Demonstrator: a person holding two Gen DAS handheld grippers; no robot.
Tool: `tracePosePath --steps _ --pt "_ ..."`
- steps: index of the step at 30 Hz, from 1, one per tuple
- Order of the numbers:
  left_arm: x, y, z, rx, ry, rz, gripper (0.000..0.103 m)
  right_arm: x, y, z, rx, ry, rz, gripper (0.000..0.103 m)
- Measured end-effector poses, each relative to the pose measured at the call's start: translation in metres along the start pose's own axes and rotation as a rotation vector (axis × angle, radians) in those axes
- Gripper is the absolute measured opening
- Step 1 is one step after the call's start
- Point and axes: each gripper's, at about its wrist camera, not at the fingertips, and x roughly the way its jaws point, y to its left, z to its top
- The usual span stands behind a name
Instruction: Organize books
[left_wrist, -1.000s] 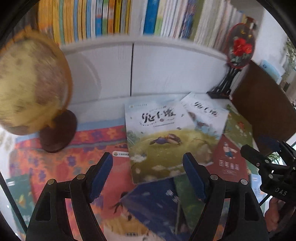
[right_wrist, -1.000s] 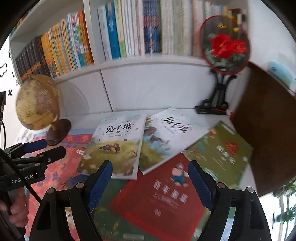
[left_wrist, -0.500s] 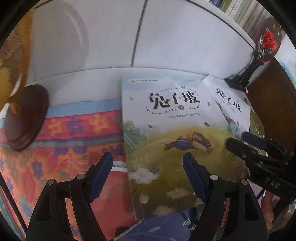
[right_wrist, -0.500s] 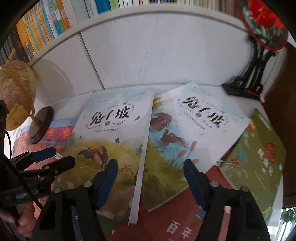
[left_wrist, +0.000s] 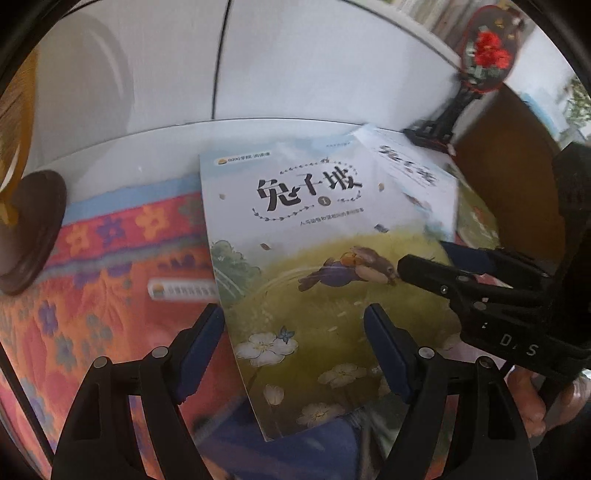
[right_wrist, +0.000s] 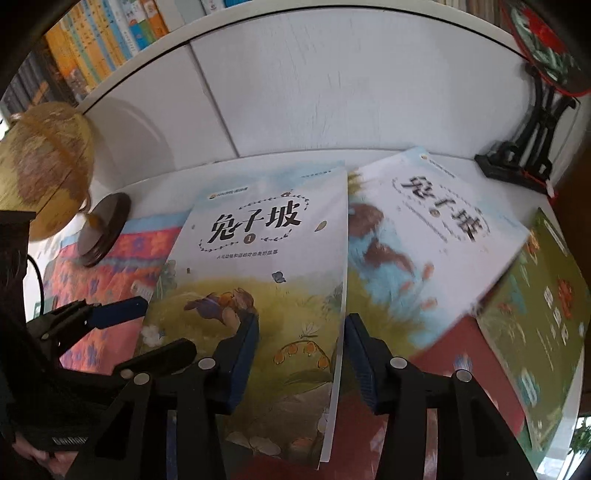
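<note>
Nearest, in the left wrist view: left gripper (left_wrist: 293, 341) standing open, pads straddling the lower left part of the rabbit book (left_wrist: 314, 280) without touching. In the right wrist view: right gripper (right_wrist: 301, 360) also open, fingers bracketing the book's right-hand edge, gripping nothing.

Lying flat and slightly askew atop a loose heap: rabbit book over a dark blue book (left_wrist: 295, 454) and a red book (right_wrist: 454, 354), beside a flowered orange cover (left_wrist: 110, 280).

Likely handling as a thin, light paperback: bending readily, sagging if lifted by one corner, glossy cover probably slipping between the pads. Best taken along the free right edge near its midpoint, pinching the full thickness, with the other gripper steadying the left side.

Just beyond: a second rabbit book (right_wrist: 436, 236) overlapping a green book (right_wrist: 543, 325). Farther back: globe (right_wrist: 44, 170), fan on a stand (right_wrist: 532, 122), shelved books (right_wrist: 103, 37).
</note>
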Motion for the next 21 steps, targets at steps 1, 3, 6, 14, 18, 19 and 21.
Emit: tracePosePath --steps 1,3,6,14,18,19,21 --pt "-0.005 -0.005 -0.007 0.008 -0.002 -0.009 0.076 -0.007 0.0 -0.008 -0.005 0.003 -0.001 0.048" --pt "-0.014 -0.015 -0.024 0.025 0.009 -0.023 0.076 -0.022 0.001 -0.028 -0.017 0.01 -0.002 0.048" --pt "-0.023 -0.031 -0.055 0.043 0.033 -0.05 0.076 -0.04 0.0 -0.058 -0.025 0.02 -0.019 0.048" --pt "-0.03 -0.059 -0.115 0.028 0.088 -0.133 0.075 -0.078 -0.02 -0.145 0.015 0.076 -0.014 0.047" --pt "-0.031 -0.053 -0.116 -0.028 0.058 -0.097 0.074 -0.083 -0.031 -0.147 0.047 0.059 -0.04 0.047" --pt "-0.031 -0.051 -0.115 -0.044 0.054 -0.096 0.074 -0.084 -0.033 -0.146 0.049 0.051 -0.044 0.047" --pt "-0.03 -0.045 -0.112 -0.084 0.045 -0.101 0.074 -0.082 -0.035 -0.144 0.052 0.053 -0.059 0.044"
